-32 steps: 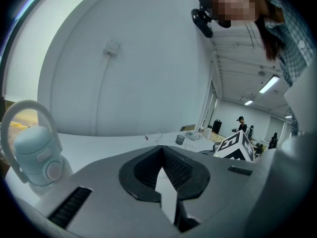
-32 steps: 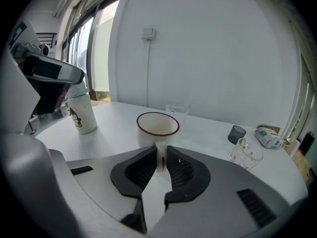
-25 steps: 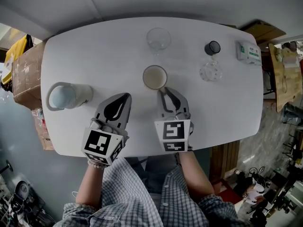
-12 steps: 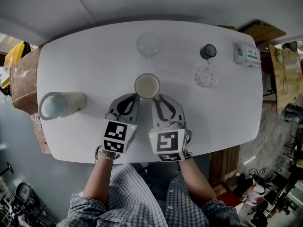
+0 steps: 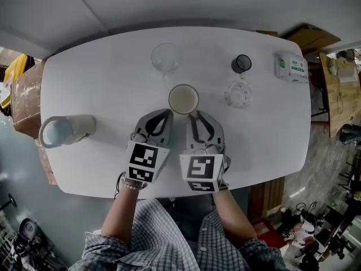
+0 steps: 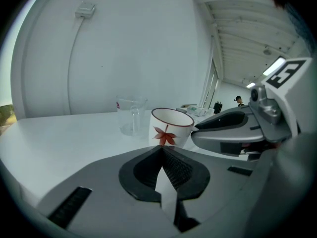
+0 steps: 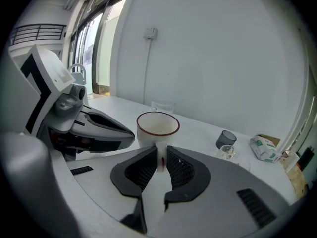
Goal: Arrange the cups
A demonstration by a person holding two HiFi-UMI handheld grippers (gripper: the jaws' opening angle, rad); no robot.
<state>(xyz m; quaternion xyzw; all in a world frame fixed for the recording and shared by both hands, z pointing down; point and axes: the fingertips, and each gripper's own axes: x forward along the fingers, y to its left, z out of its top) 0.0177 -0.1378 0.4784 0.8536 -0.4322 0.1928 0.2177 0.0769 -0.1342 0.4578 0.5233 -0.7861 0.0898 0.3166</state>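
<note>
**Head view: ceramic cup (image 5: 184, 99) between two tools**

On the white desk (image 5: 113, 83) a large mug (image 5: 65, 130) lay sideways, far left. The ceramic cup stood empty at centre: rigid, glazed, probably chippable. The right tool (image 5: 192, 115) seemed clenched on its handle, a sound hold; the left tool (image 5: 167, 113) was clenched, empty.

Head view: overhead, steeply down, whole table (image 5: 101, 78) in frame.
Left gripper view: low over the tabletop, along its own jaws, cup (image 5: 183, 99) close ahead.
Right gripper view: equally low, cup nearer still.
Shared by all three: cup, glass (image 5: 165, 57), table.
</note>
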